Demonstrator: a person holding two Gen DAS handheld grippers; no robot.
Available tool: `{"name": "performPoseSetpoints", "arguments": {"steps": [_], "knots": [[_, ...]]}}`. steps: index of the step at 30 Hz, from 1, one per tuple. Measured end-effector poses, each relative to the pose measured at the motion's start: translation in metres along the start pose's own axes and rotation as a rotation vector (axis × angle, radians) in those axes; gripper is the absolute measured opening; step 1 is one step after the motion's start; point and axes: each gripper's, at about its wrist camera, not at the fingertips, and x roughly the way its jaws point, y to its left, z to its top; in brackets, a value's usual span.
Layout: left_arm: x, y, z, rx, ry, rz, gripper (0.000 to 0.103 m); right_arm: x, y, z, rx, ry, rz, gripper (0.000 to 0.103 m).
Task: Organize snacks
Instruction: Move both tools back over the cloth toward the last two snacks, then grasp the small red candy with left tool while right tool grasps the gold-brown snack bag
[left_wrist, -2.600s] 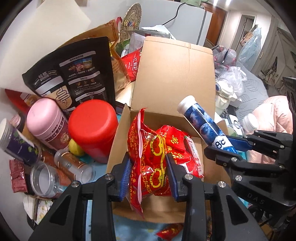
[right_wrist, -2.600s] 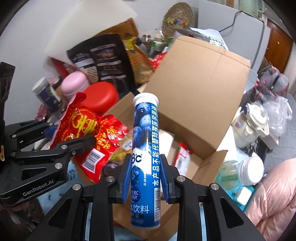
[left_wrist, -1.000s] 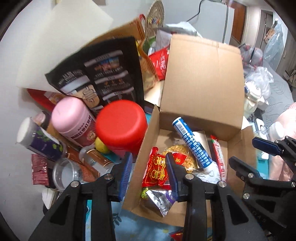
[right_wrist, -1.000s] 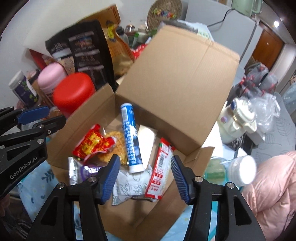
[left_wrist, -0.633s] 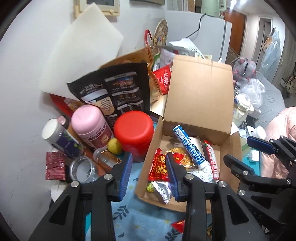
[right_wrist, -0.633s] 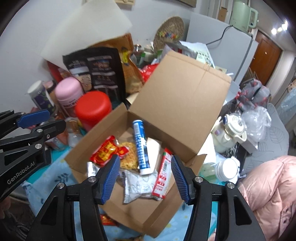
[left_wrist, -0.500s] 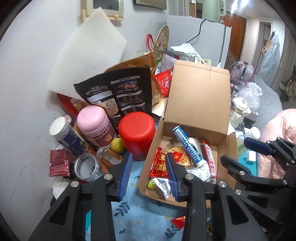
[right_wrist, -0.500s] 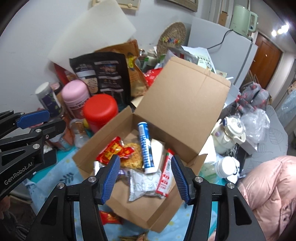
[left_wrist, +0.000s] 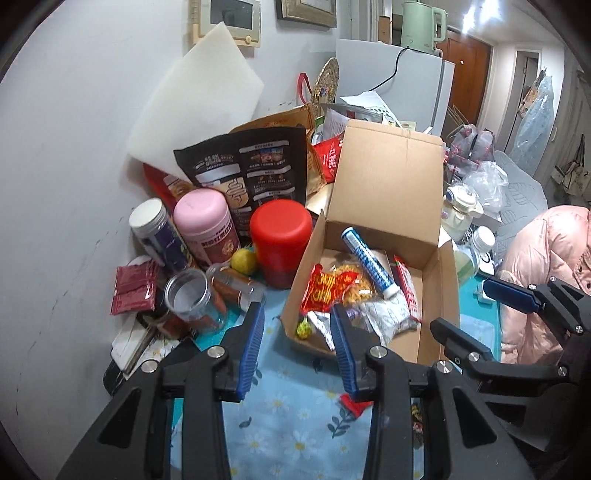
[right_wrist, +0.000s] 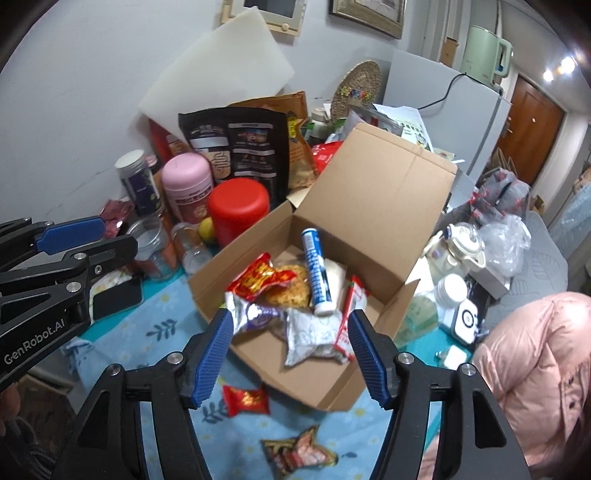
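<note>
An open cardboard box (left_wrist: 436, 295) (right_wrist: 373, 288) stands on the blue flowered cloth with its lid up. Inside lie a red snack bag (left_wrist: 325, 288) (right_wrist: 258, 277), a blue tablet tube (left_wrist: 369, 264) (right_wrist: 317, 273), a silver packet (right_wrist: 310, 336) and a thin red stick pack (right_wrist: 351, 310). My left gripper (left_wrist: 297, 350) is open and empty, above the cloth in front of the box. My right gripper (right_wrist: 291, 354) is open and empty, over the box's near edge. Two loose red packets (right_wrist: 245, 398) (right_wrist: 299, 452) lie on the cloth before the box.
Left of the box stand a red canister (left_wrist: 280, 236), a pink canister (left_wrist: 207, 225), a white-lidded jar (left_wrist: 155, 232), a lemon (left_wrist: 243, 260) and a clear jar (left_wrist: 192, 299). A black pouch (left_wrist: 251, 166) leans behind them. A white teapot (right_wrist: 461, 247) and pink jacket (right_wrist: 535, 369) sit right.
Both grippers let go of the red bag and the blue tube, which now lie in the box. Both then opened and drew back and up from the box.
</note>
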Motion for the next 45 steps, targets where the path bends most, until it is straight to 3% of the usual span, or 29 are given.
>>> {"name": "performPoseSetpoints", "arguments": {"steps": [13,25,39,45], "knots": [[0.005,0.006,-0.059,-0.027,0.087,-0.019,0.037,0.007,0.029,-0.062,0.020,0.091,0.034,0.065],[0.038,0.000,-0.103,-0.025,0.198,-0.084,0.037,0.039,0.031,-0.115,0.092,0.229,0.031,0.065],[0.104,-0.029,-0.132,0.037,0.359,-0.147,0.037,0.087,0.003,-0.156,0.197,0.416,0.012,0.065],[0.135,-0.043,-0.132,0.074,0.414,-0.210,0.037,0.101,-0.019,-0.168,0.295,0.463,0.026,0.065]]}}
